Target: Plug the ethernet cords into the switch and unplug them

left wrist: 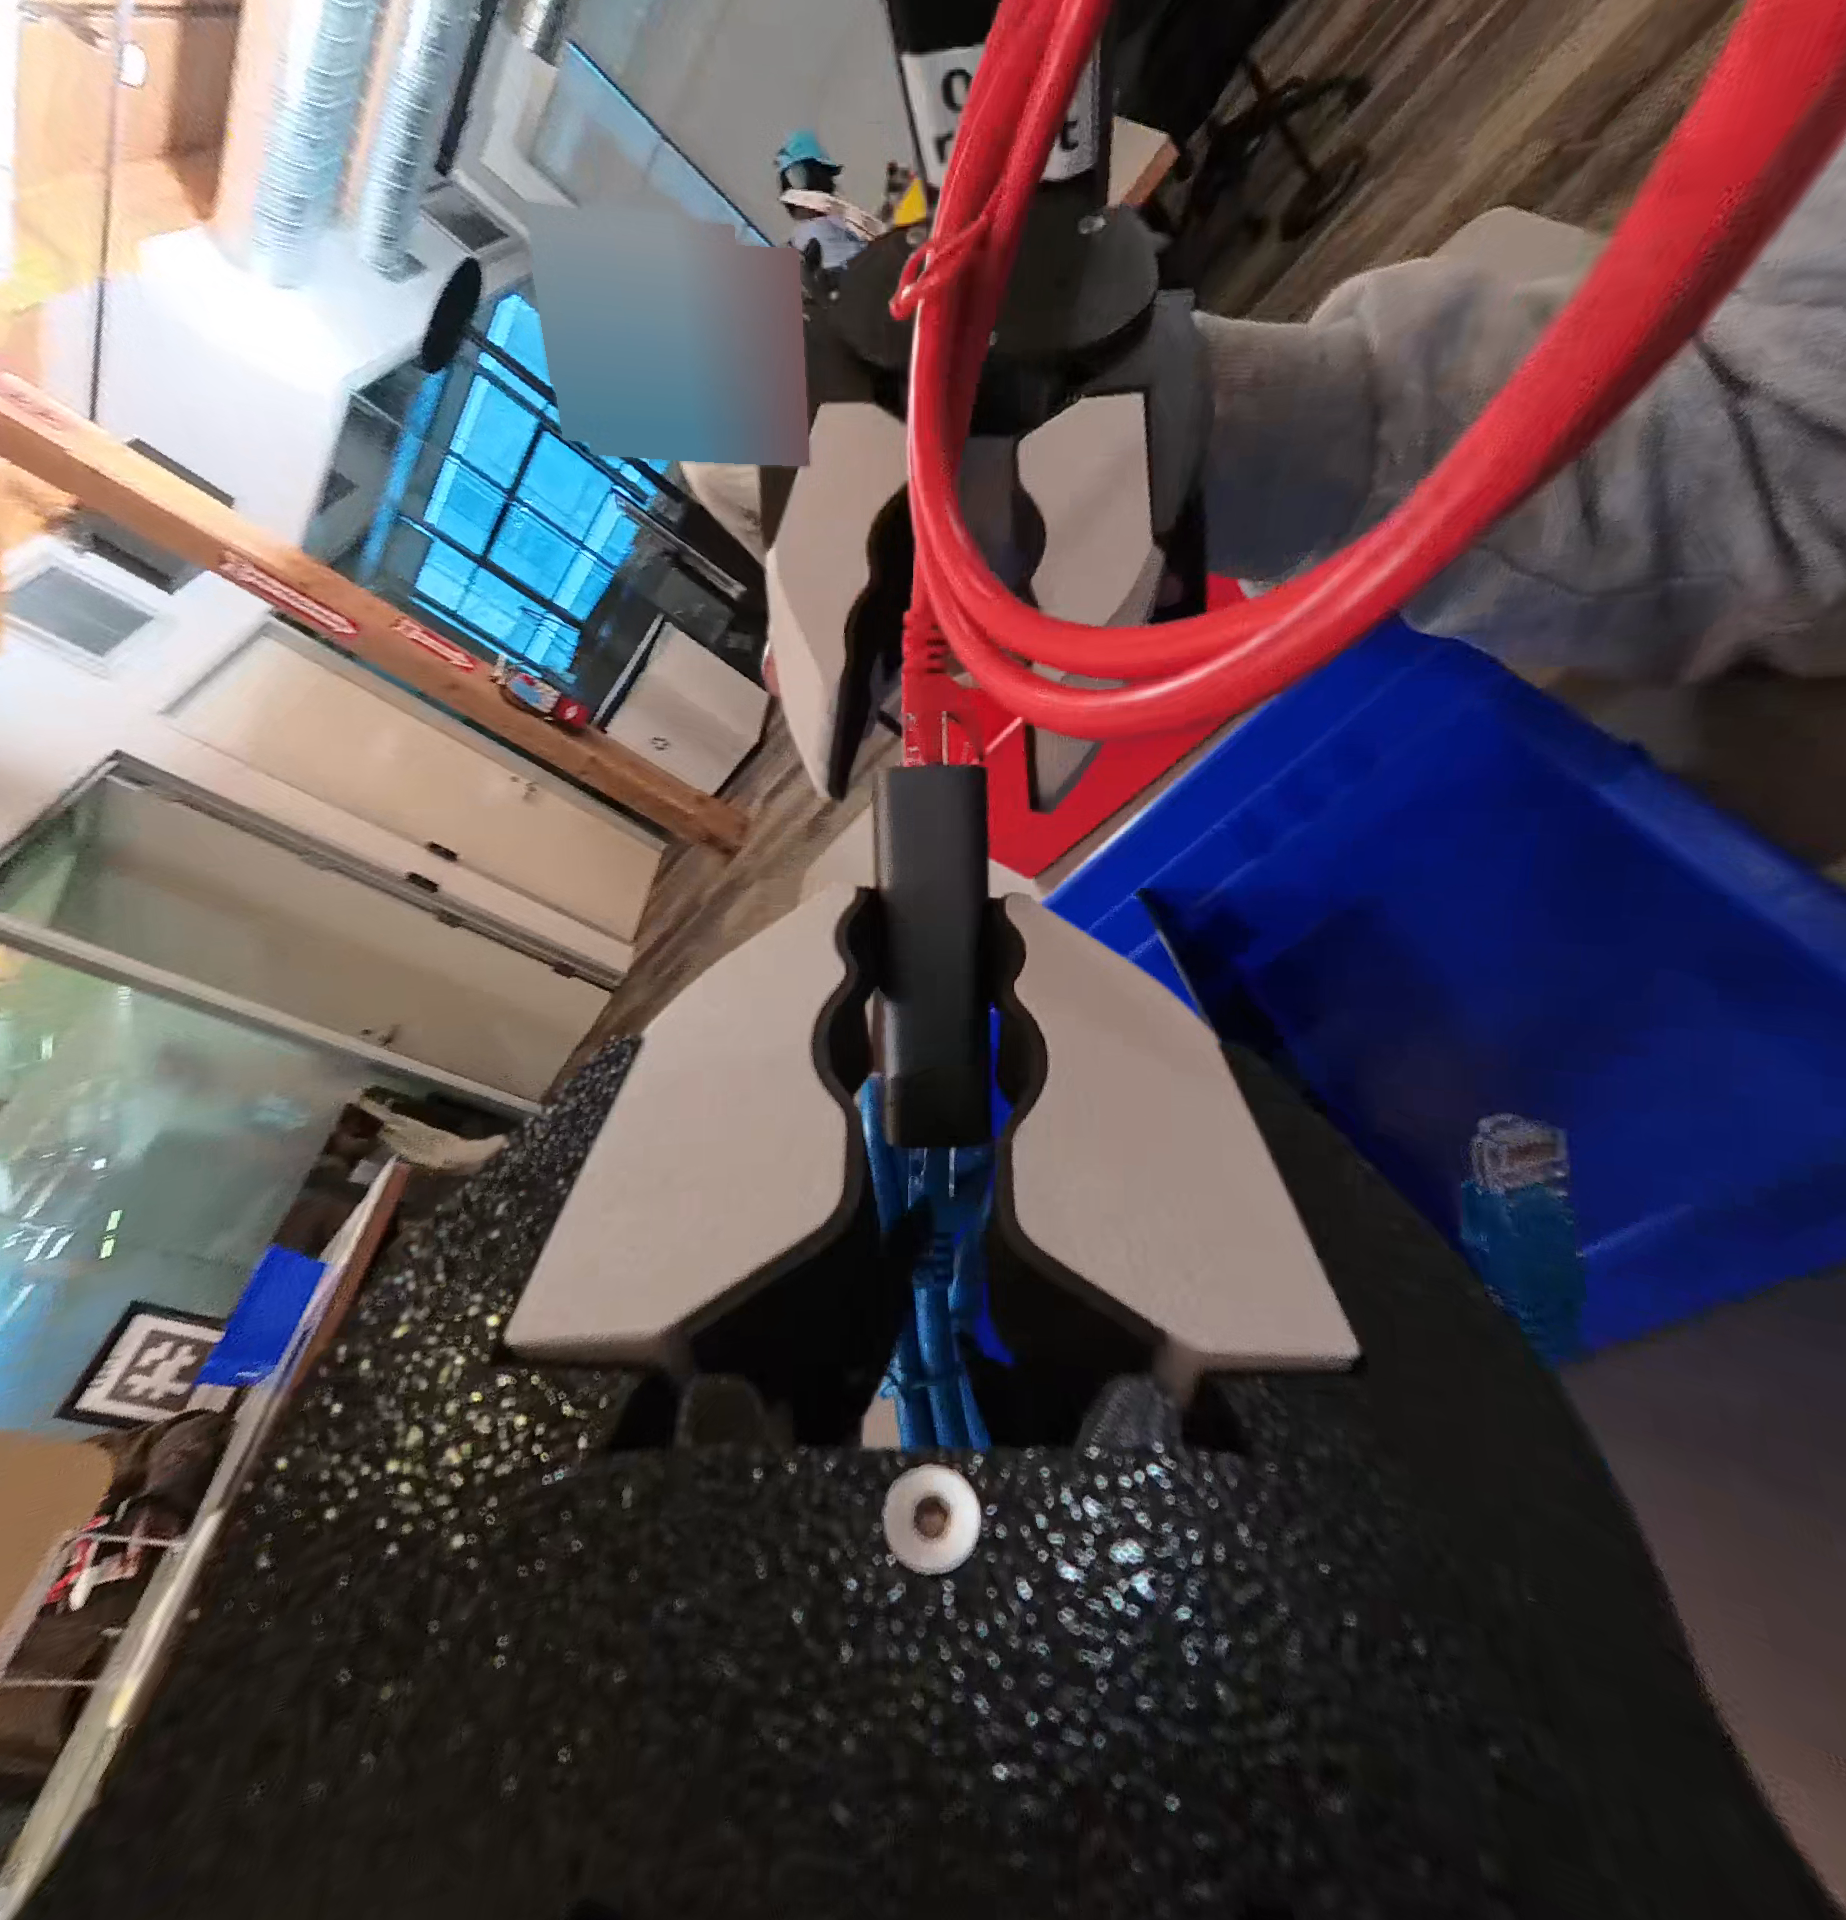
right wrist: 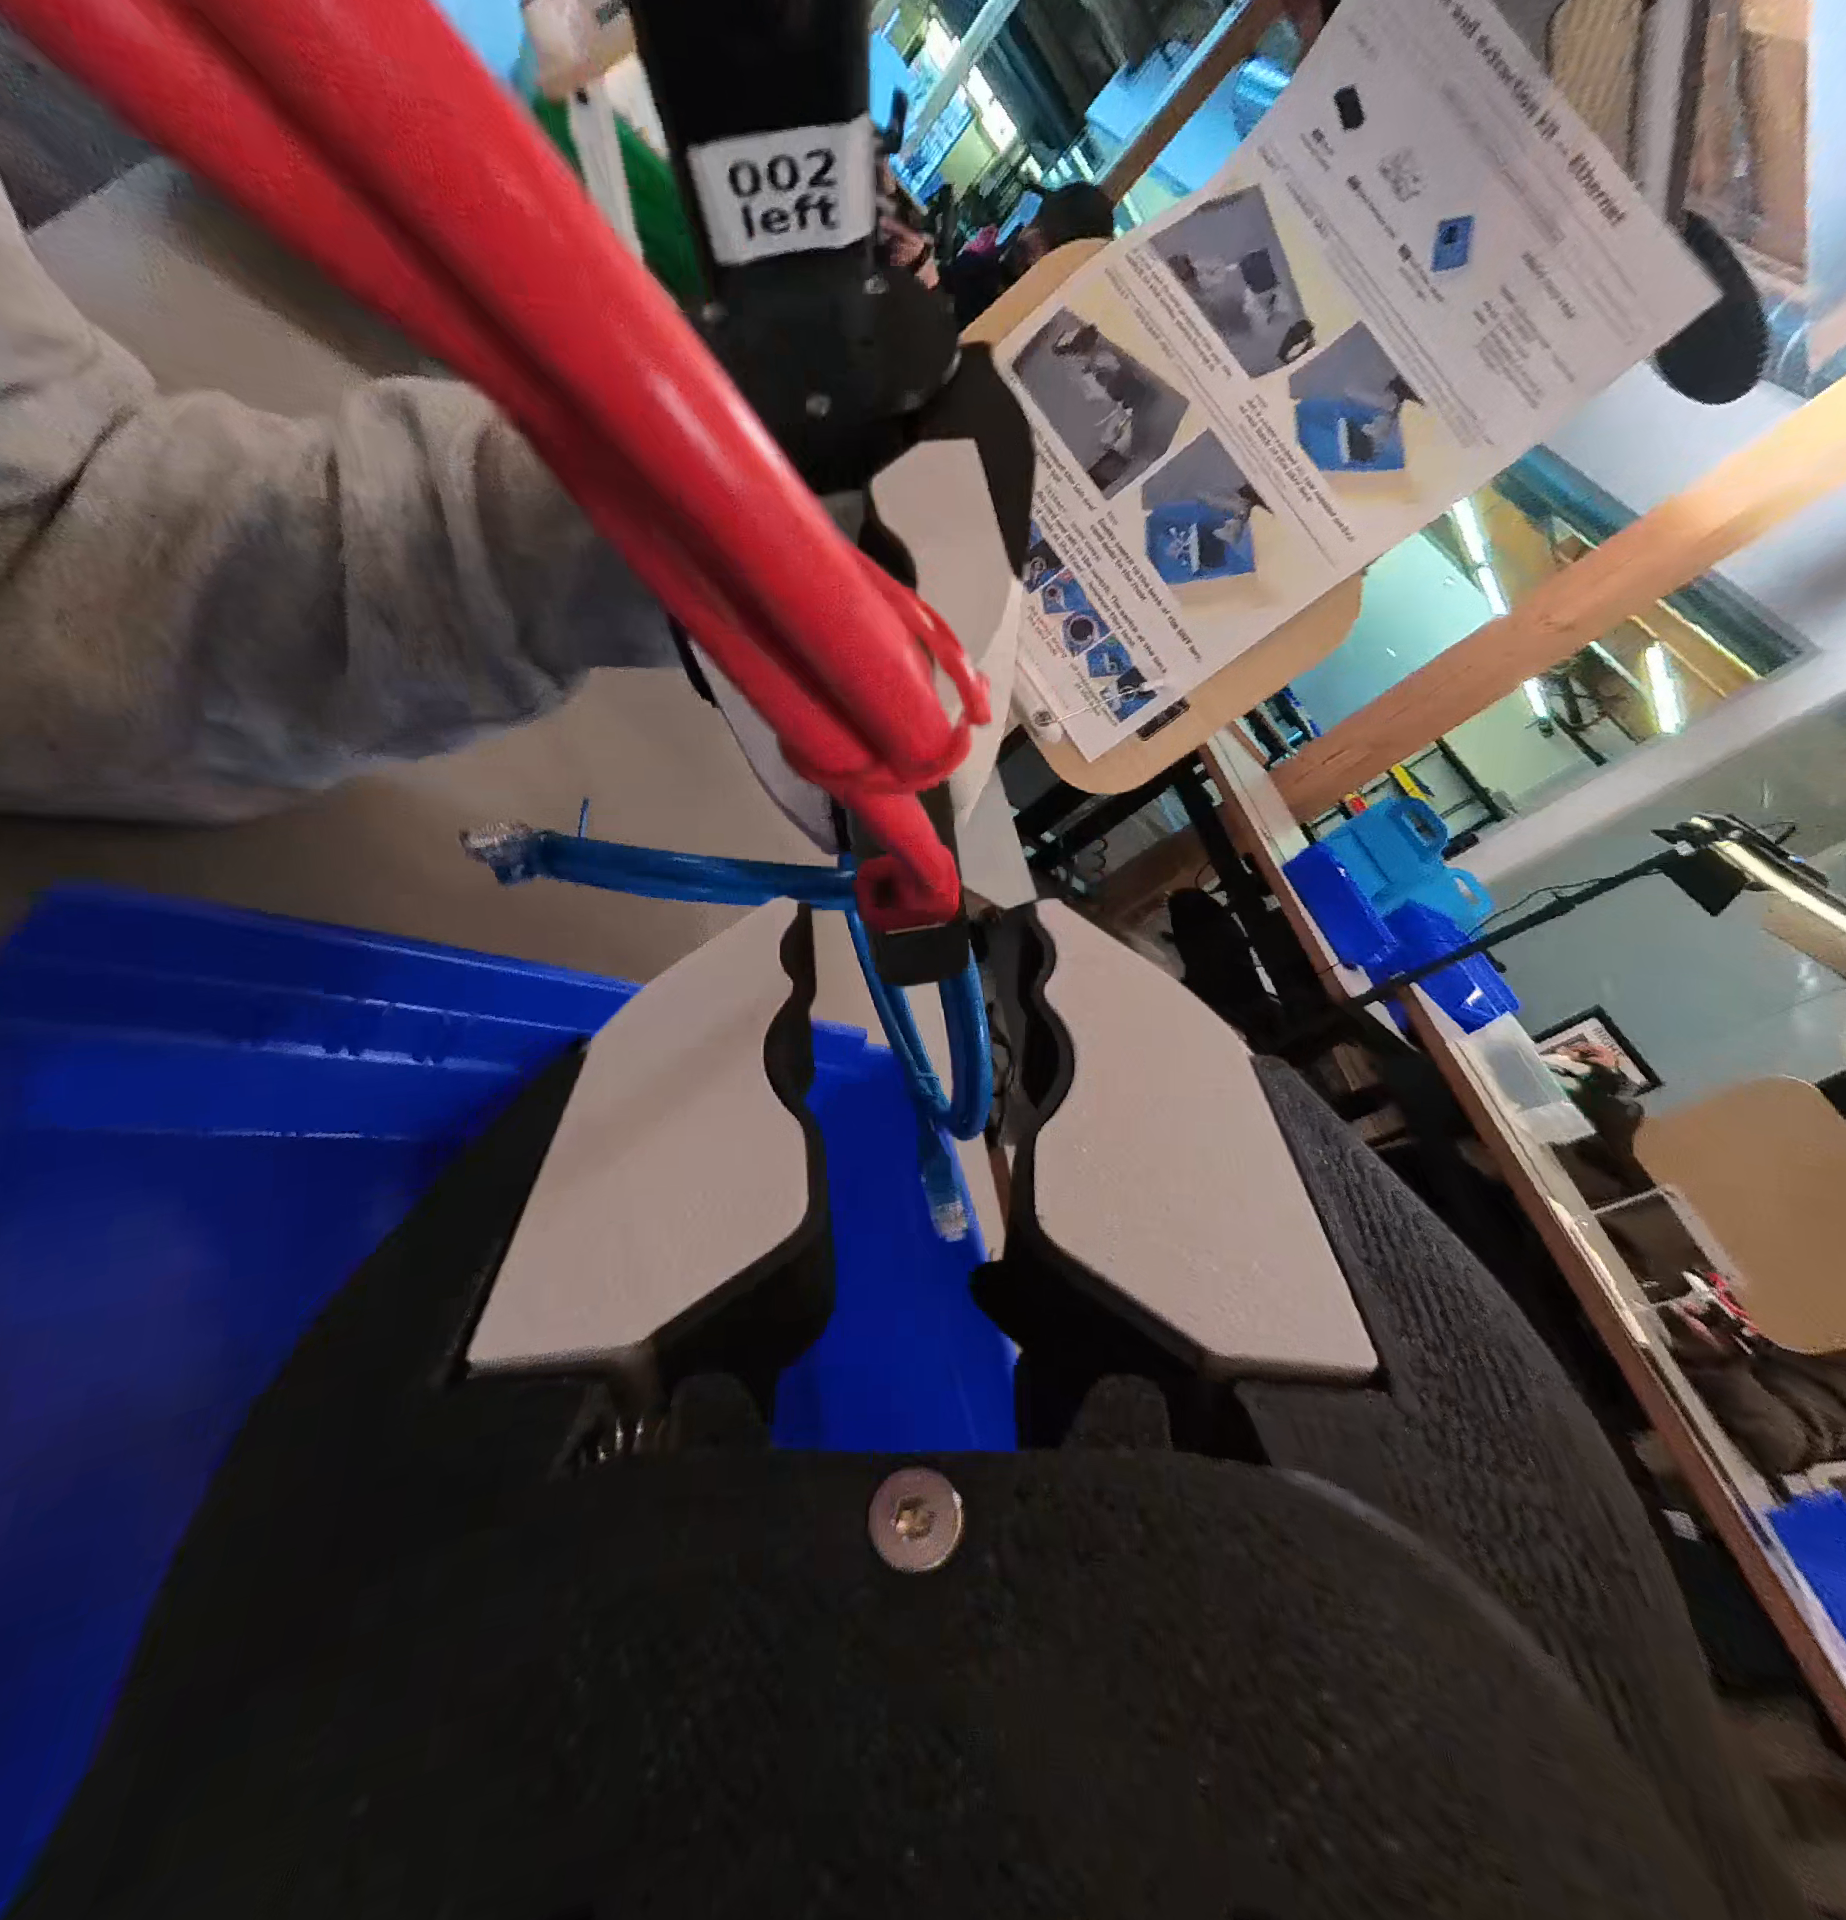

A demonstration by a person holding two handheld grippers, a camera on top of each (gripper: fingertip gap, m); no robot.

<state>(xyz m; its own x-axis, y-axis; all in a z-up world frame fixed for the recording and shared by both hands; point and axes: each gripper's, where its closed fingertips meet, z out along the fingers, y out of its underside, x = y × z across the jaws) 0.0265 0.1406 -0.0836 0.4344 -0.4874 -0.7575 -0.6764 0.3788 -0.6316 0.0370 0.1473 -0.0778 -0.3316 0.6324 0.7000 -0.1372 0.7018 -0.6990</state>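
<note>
Left gripper (left wrist: pixel 929 935) clamped on black coupler (left wrist: pixel 927 935), blue cable (left wrist: pixel 934 1278) trailing from its 6 o'clock end. Red cable (left wrist: pixel 1262 582) plug meets coupler at 12 o'clock; seating probably incomplete, view blurred. Right gripper (right wrist: pixel 914 997) jaws parted around plug (right wrist: pixel 903 894), apparently released. Blue bin (left wrist: pixel 1521 987) at 3 o'clock. Risk: heavy red coil dragging plug askew, slipping out

Bright daylight from blue-tinted paned windows (left wrist: pixel 529 499) at upper left of left wrist view; strong fisheye bending at edges; background motion-blurred; glints on speckled black gripper body (left wrist: pixel 690 1662); thick red cables (right wrist: pixel 545 343) soft, out of focus
</note>
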